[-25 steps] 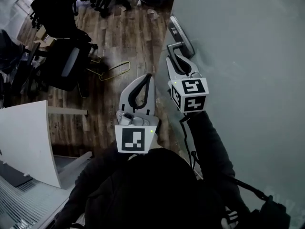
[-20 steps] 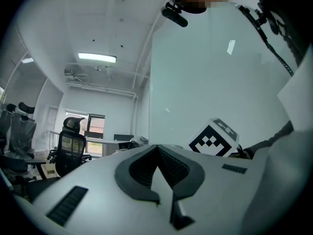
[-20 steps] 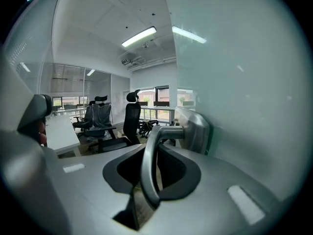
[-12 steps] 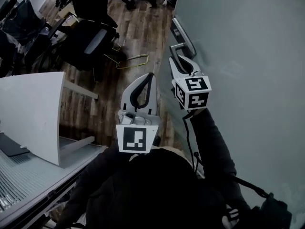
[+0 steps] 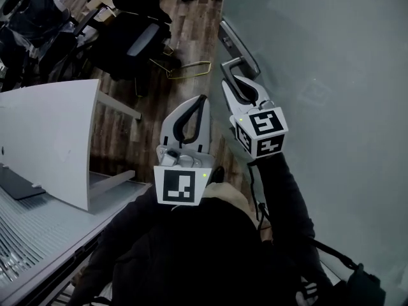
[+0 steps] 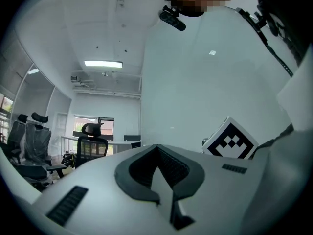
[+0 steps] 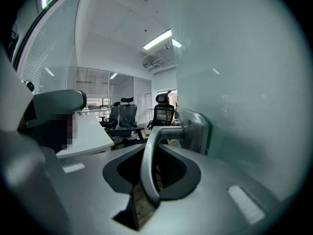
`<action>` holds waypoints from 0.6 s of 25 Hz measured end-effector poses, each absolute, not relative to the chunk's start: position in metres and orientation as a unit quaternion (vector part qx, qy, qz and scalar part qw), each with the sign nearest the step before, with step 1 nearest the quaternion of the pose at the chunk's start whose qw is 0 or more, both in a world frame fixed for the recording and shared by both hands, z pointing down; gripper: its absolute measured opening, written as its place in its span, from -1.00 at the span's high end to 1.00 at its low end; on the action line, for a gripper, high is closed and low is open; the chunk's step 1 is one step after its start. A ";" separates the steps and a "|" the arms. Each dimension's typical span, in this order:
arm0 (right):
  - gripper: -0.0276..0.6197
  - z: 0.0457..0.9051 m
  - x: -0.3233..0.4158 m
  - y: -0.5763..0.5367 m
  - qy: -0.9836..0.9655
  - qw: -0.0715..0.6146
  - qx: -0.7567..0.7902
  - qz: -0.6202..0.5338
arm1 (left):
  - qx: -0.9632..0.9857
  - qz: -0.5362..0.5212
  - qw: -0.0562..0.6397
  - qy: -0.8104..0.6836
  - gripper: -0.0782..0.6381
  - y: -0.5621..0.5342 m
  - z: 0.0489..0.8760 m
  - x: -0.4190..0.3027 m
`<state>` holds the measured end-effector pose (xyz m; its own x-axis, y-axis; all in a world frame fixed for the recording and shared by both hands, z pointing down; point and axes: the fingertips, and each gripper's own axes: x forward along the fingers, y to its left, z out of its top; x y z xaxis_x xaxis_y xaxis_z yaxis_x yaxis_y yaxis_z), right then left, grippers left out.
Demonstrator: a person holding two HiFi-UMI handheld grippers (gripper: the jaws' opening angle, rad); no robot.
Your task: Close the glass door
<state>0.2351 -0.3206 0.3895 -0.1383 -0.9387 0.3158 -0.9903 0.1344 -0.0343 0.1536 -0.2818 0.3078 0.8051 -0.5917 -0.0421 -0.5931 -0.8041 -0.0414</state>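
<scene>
Glass door: frosted pane filling the right of the head view, its edge running down past the handle. Cannot tell if it meets a frame.
Door handle: metal lever on a long metal plate, on the door face near that edge.
Right gripper: its 2 jaws are closed round the handle with the pads on it. The bar runs down through the gap.
Left gripper: jaws together at the tips with nothing between them. It is held in the air just beside the right one, apart from the door.
Marker cube: at the back of the right gripper, with a dark sleeve behind it.
Wood floor: planks, left of the door.
Office chairs: black, at top left of the head view. A yellow wire frame lies on the floor near them.
White desk panel: left side, curved edge.
Head view only: both grippers at once, the floor, the yellow frame.
Right gripper view only: the handle's bend where it leaves the plate, and the bar lying between the jaws, close up.
Left gripper view only: ceiling strip light, far windows, and the other gripper's cube against the pale door.
</scene>
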 end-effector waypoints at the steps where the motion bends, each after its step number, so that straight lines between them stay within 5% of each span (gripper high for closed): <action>1: 0.73 0.390 0.229 -0.320 -0.750 0.110 0.642 0.118 | -0.949 0.011 0.025 0.313 0.79 -0.281 0.309 0.153; 15: 0.73 0.381 0.121 -0.289 -0.793 0.123 0.587 0.107 | -0.920 0.014 0.035 0.390 0.79 -0.236 0.294 0.063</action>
<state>0.1212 -0.2885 0.3814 -0.2817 -0.9047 0.3196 -0.9570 0.2890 -0.0255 0.0626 -0.2360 0.2937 0.6953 -0.7167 -0.0540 -0.7187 -0.6932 -0.0539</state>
